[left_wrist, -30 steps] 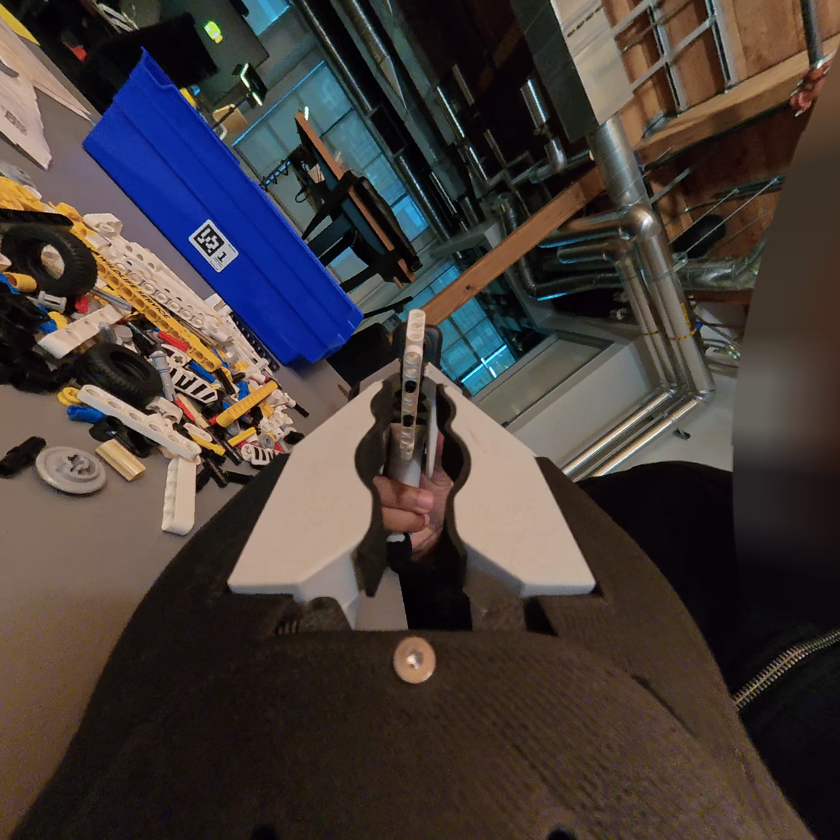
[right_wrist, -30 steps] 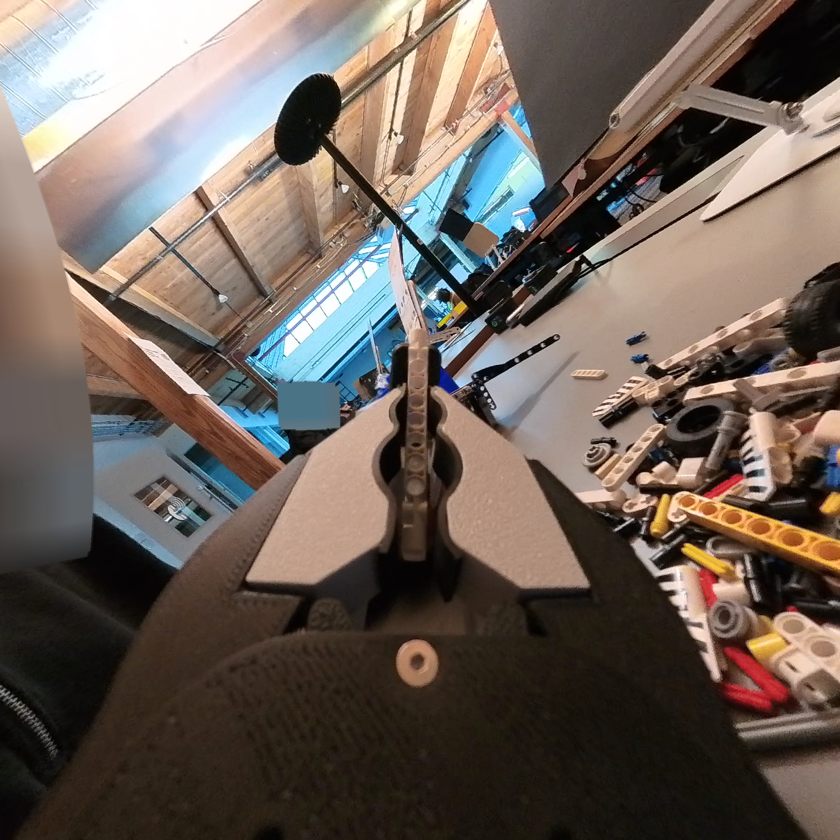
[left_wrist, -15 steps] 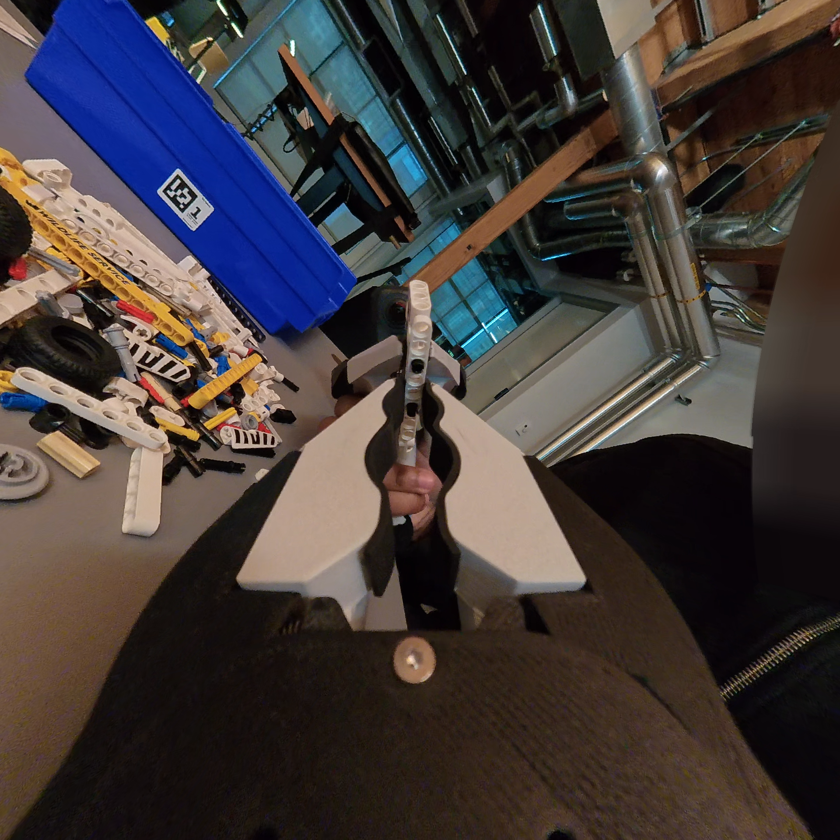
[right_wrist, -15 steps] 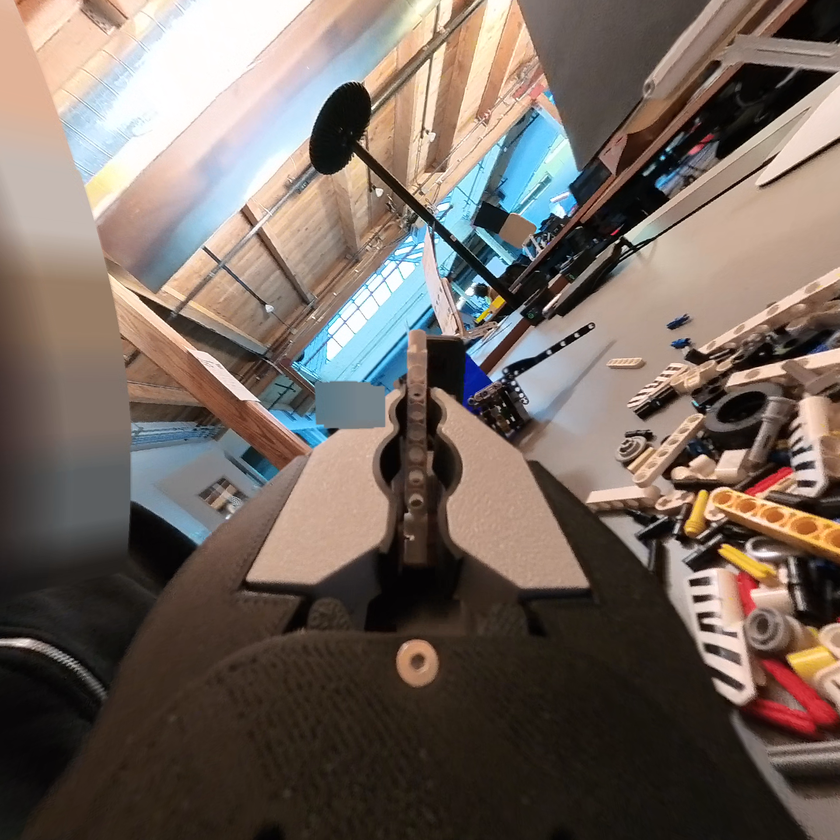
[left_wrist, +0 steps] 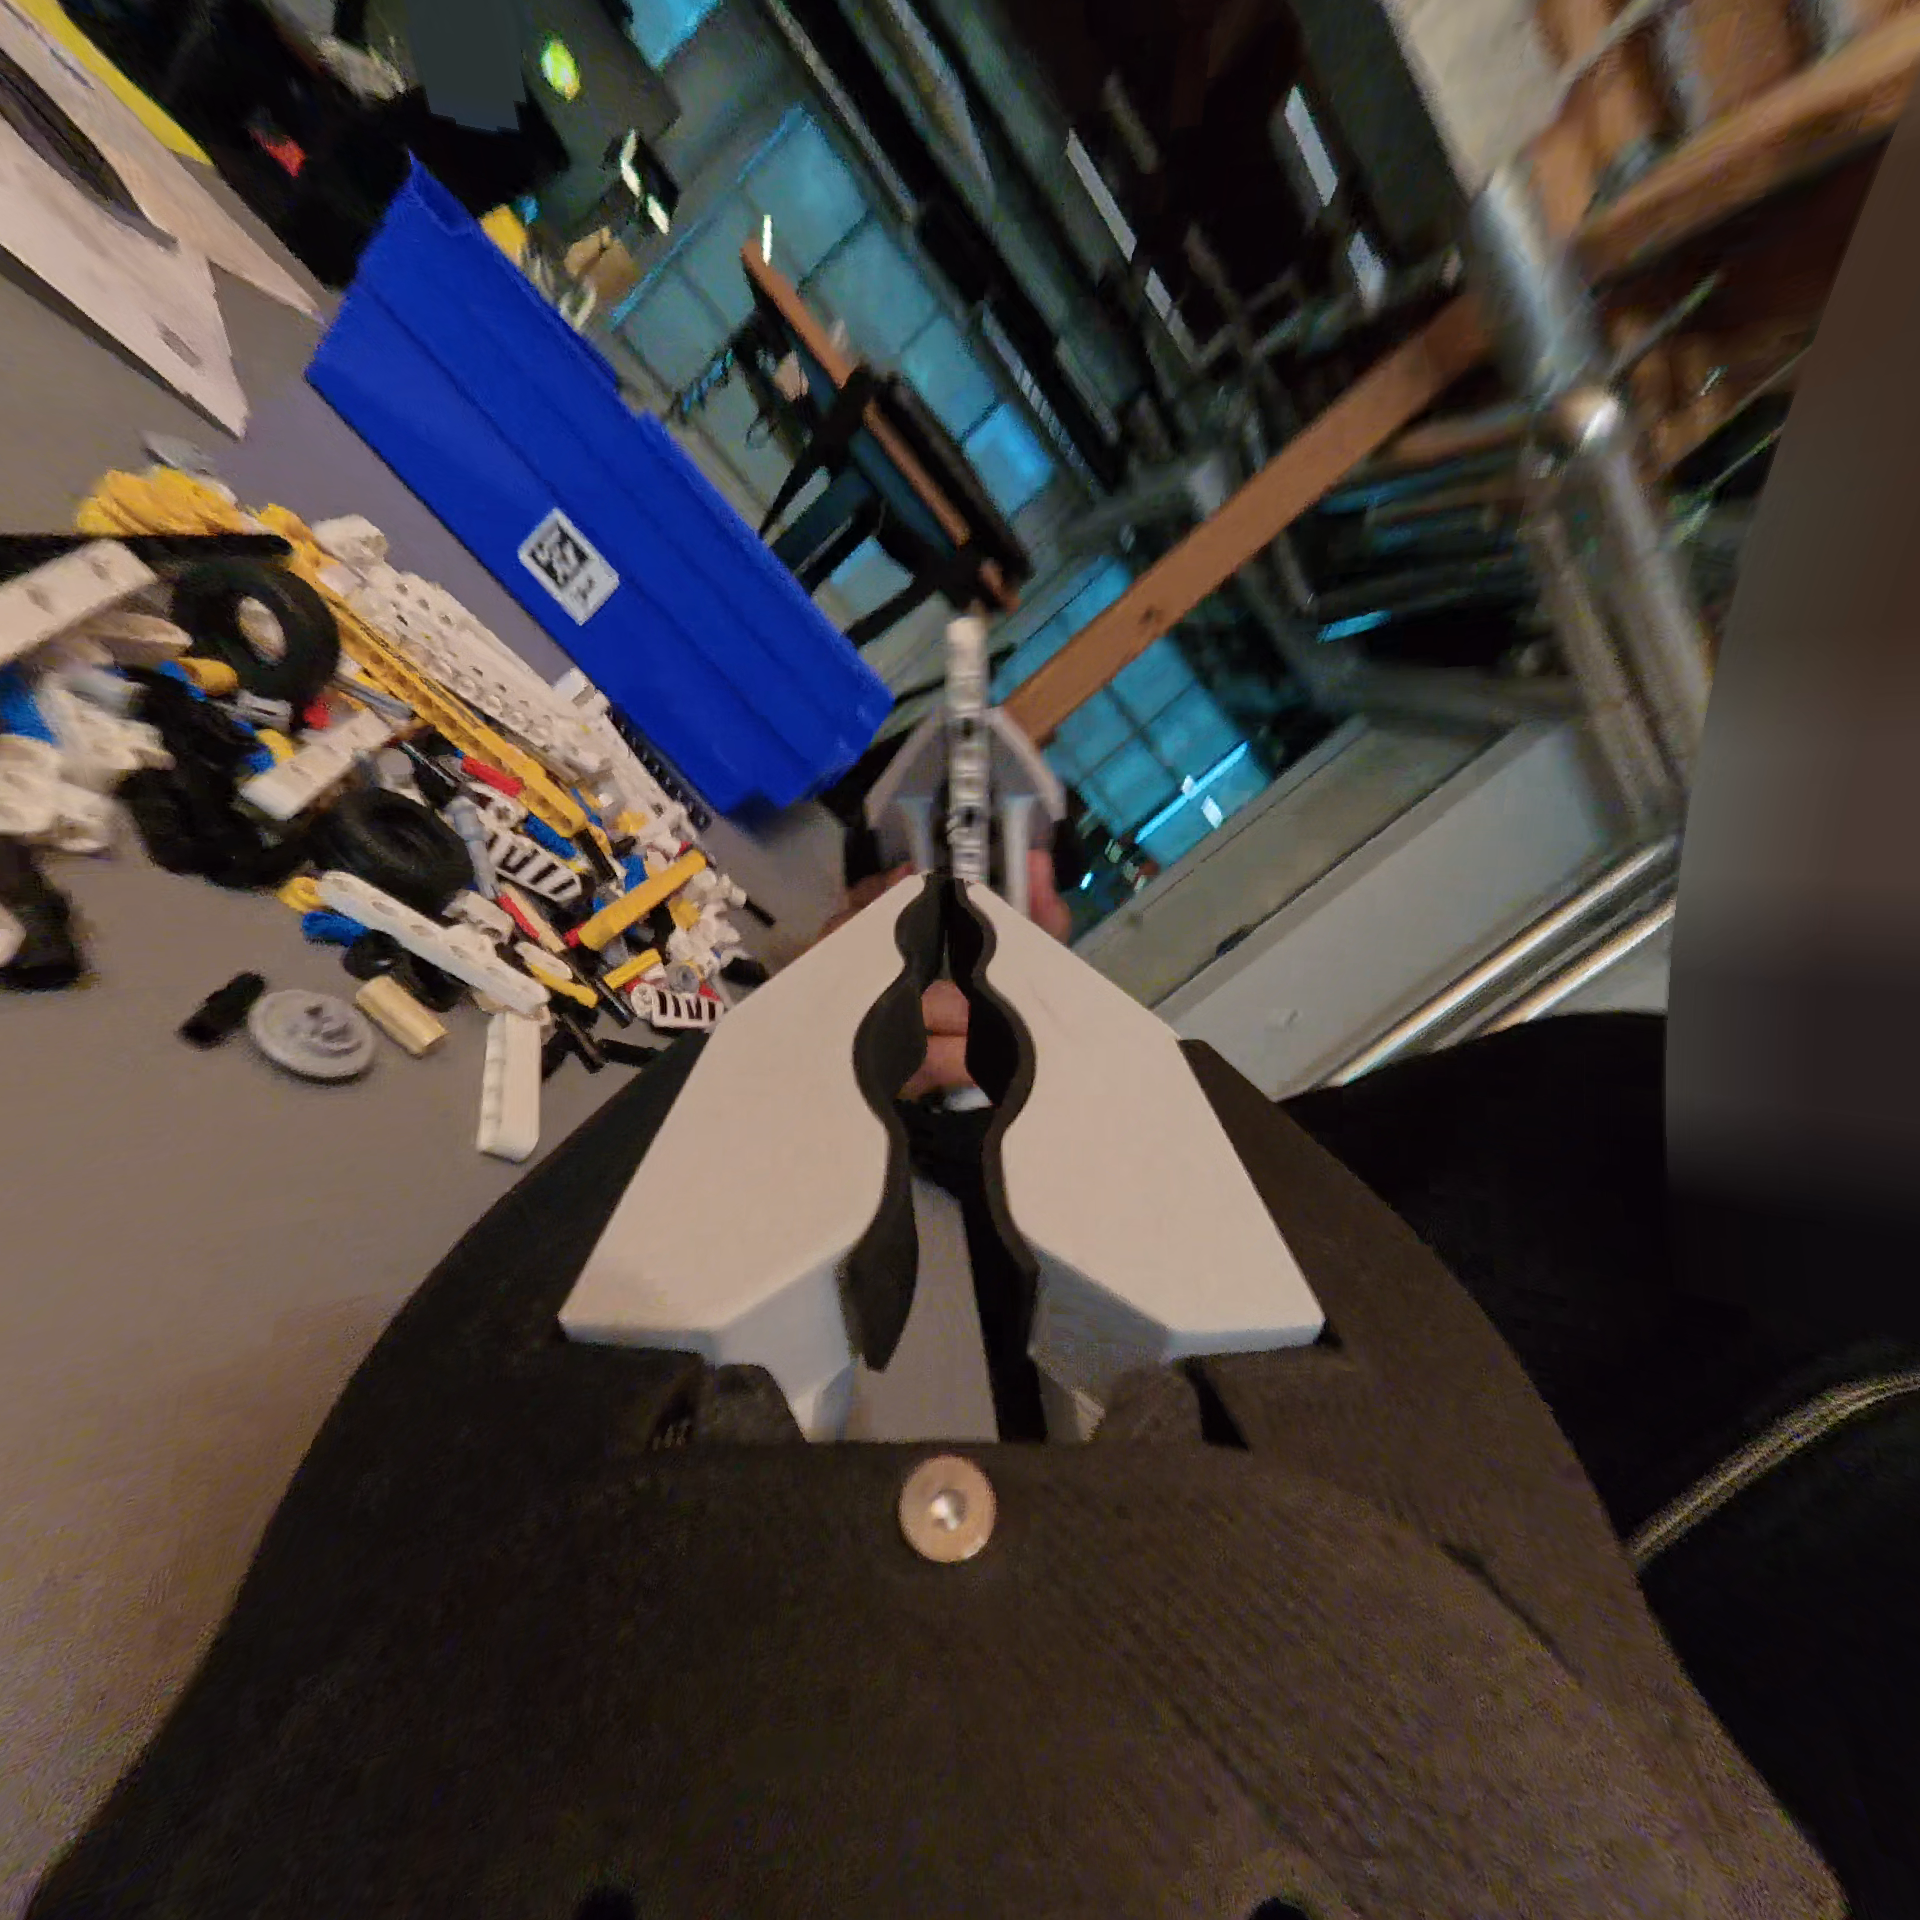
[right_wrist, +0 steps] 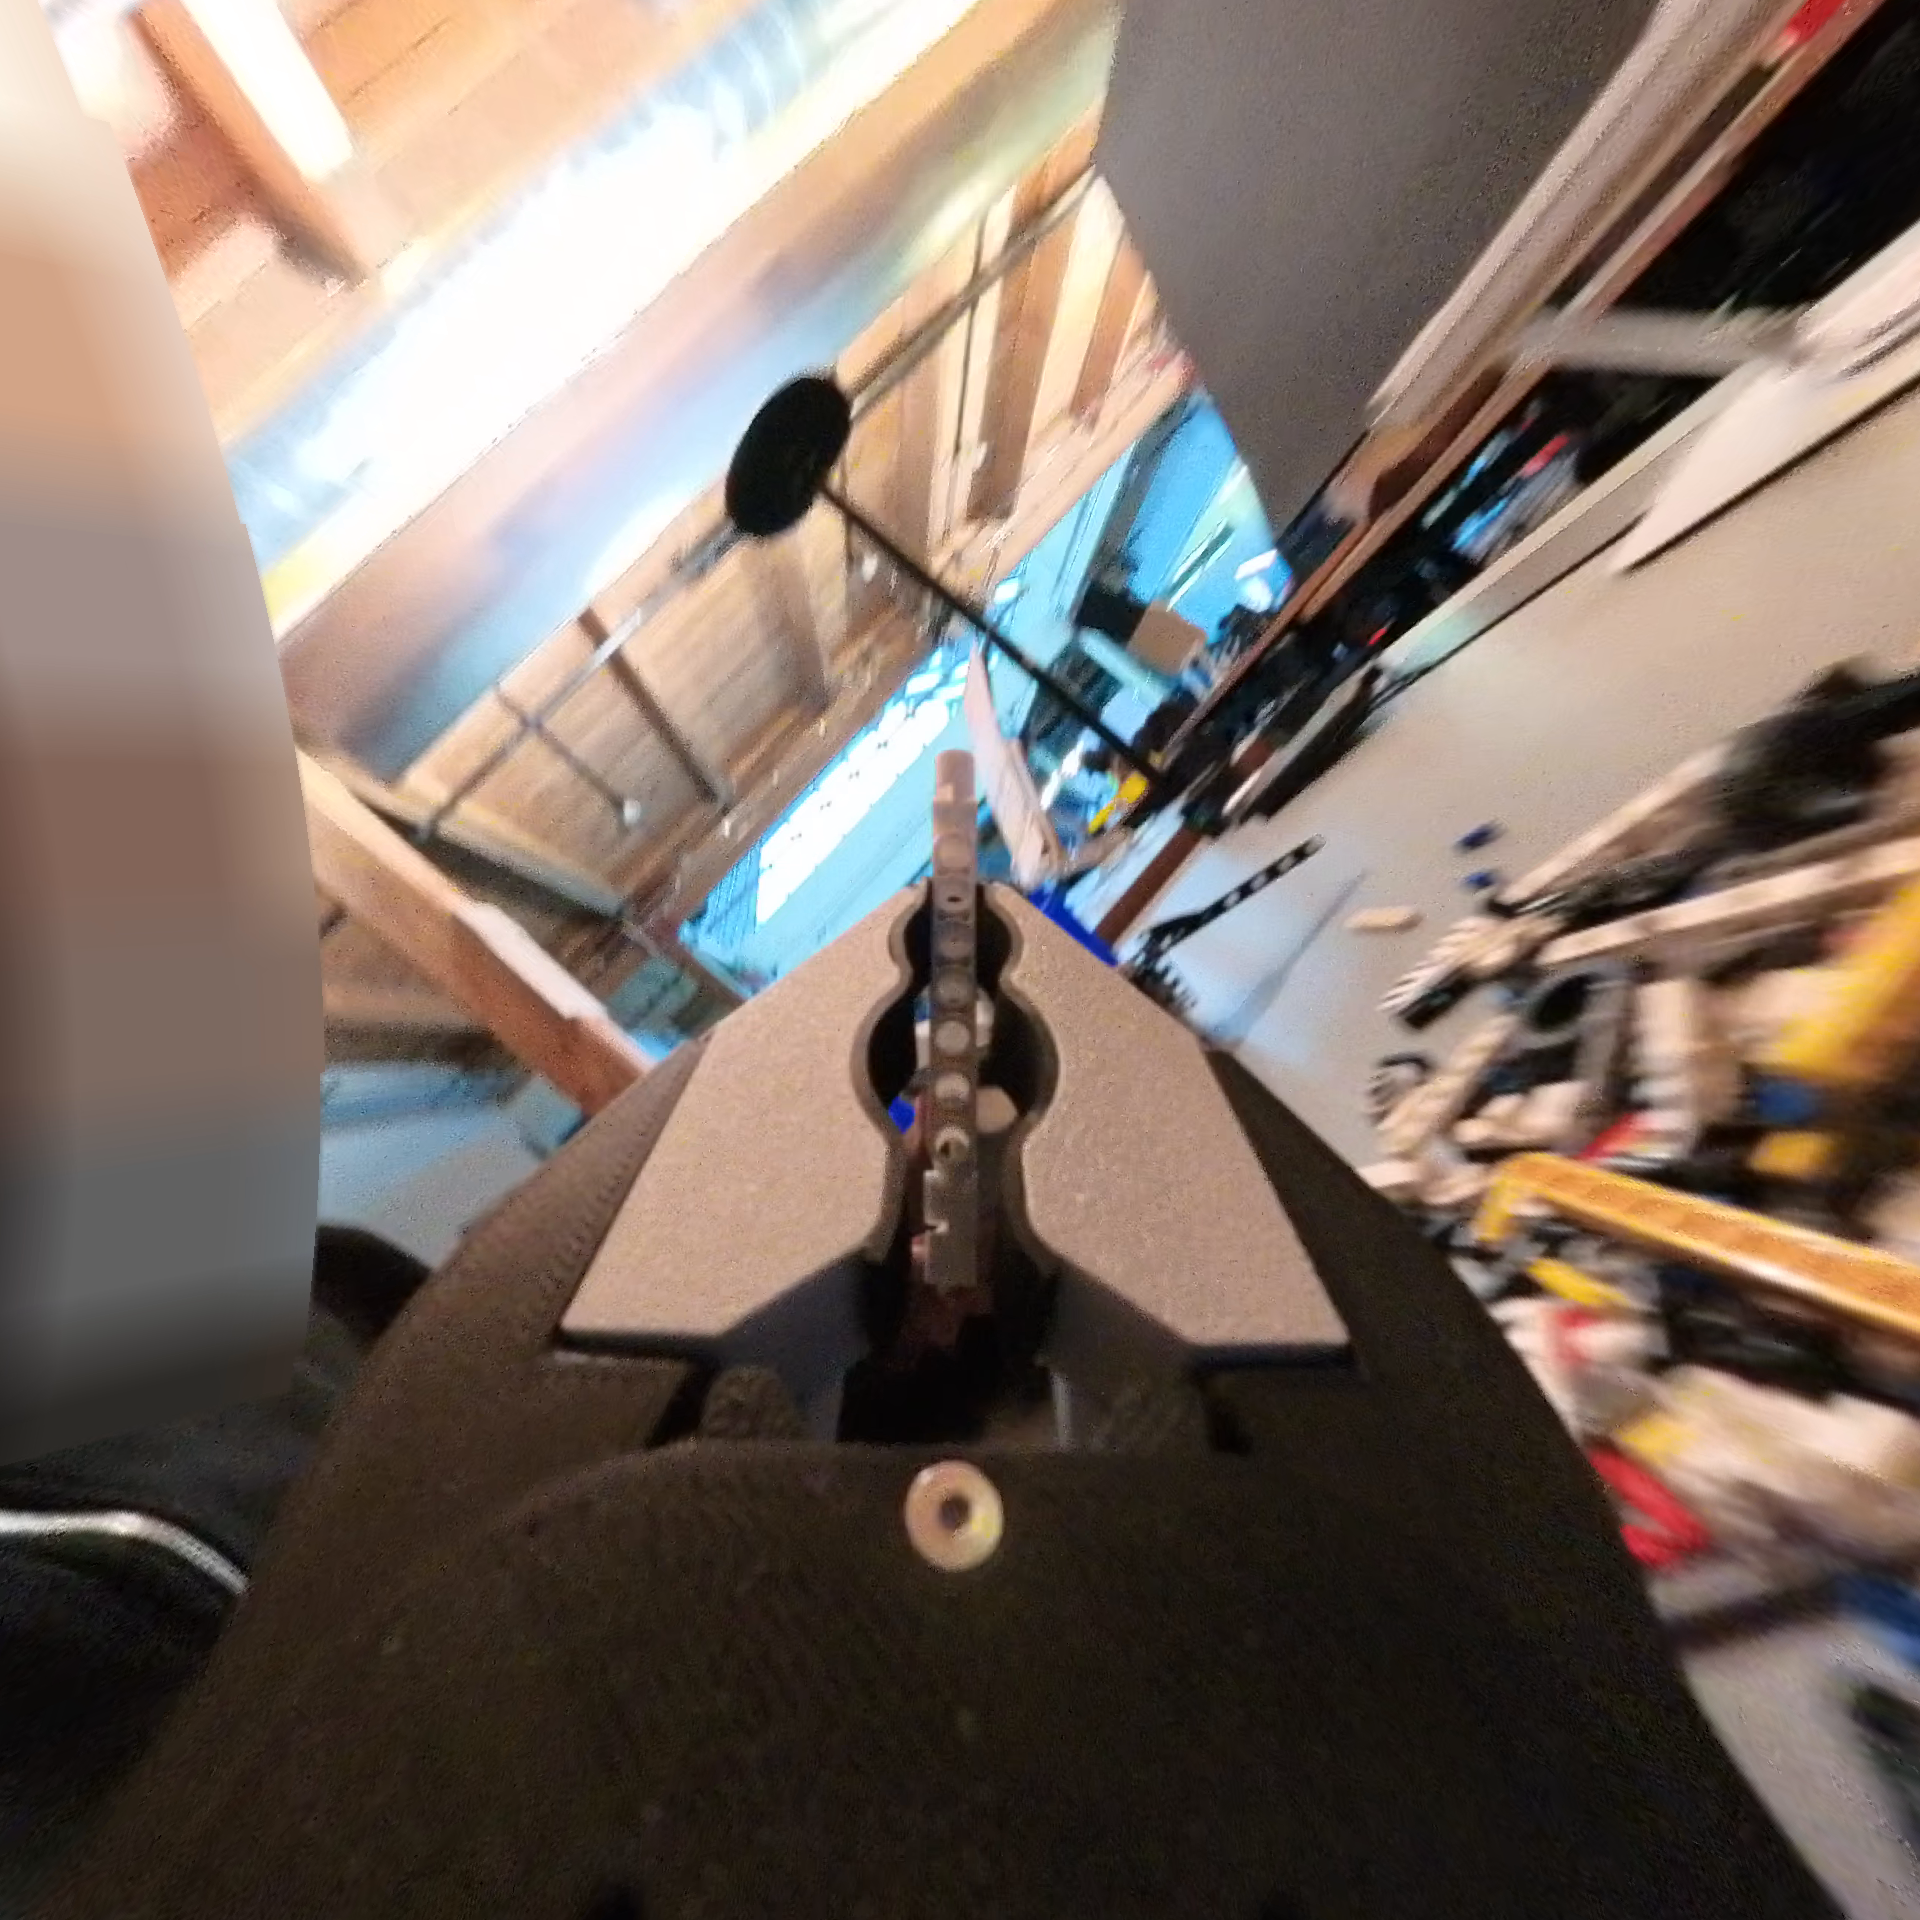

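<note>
Two claws, both raised off the grey surface (left_wrist: pixel 156 1299). Your left claw (left_wrist: pixel 948 894) is closed tip to tip with nothing between the pads. Your right claw (right_wrist: pixel 954 914) grips a pale grey studded beam (right_wrist: pixel 952 997), pads pressing both its flat sides. The beam's long axis runs along the fingers, free end pointing to 12 o'clock past the tips. From the left view, that beam (left_wrist: pixel 966 727) and the right claw sit dead ahead at 12 o'clock, end-on and near. Loose parts pile (left_wrist: pixel 343 748) lies at 10 o'clock, blue bin (left_wrist: pixel 582 499) behind it. Both views are blurred.
</note>
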Motion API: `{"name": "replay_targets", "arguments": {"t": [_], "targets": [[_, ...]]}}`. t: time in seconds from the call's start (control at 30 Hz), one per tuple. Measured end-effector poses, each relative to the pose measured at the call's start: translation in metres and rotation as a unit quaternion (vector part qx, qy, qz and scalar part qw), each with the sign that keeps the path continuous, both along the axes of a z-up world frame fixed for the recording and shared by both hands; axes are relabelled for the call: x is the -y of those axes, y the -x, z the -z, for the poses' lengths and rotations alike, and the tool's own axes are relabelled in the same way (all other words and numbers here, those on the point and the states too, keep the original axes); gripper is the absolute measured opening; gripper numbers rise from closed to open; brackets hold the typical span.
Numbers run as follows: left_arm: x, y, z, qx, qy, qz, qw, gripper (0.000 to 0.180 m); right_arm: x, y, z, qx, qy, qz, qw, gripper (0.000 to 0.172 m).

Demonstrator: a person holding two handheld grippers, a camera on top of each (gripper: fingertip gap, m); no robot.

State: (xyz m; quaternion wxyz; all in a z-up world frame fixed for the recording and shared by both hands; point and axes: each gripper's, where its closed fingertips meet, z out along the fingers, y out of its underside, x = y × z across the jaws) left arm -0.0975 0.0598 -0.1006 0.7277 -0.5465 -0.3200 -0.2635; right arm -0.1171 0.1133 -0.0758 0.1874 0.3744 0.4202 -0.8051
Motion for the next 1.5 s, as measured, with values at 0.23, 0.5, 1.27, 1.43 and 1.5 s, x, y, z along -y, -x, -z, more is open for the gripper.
{"name": "replay_targets", "arguments": {"t": [0.23,0.5,1.27,1.43,1.5], "targets": [[-0.019,-0.025,-0.01,-0.031,-0.016,0.062,0.997,0.02,0.041,-0.019,0.007,-0.041,-0.072,-0.018,0.996,0.004],[-0.015,-0.02,-0.001,-0.006,0.0,0.054,0.999,0.004,0.052,-0.023,0.014,-0.03,-0.075,-0.045,0.996,0.004],[-0.008,-0.017,0.004,0.03,-0.005,0.074,0.997,0.005,0.03,-0.015,0.019,-0.027,-0.113,-0.052,0.992,0.016],[0.0,-0.005,-0.003,0.026,-0.028,0.028,0.999,0.005,0.047,-0.025,0.023,-0.023,-0.12,-0.075,0.99,0.031],[-0.001,-0.006,-0.004,0.029,-0.036,0.03,0.998,0.005,0.054,-0.029,0.026,-0.024,-0.131,-0.08,0.988,0.021]]}}
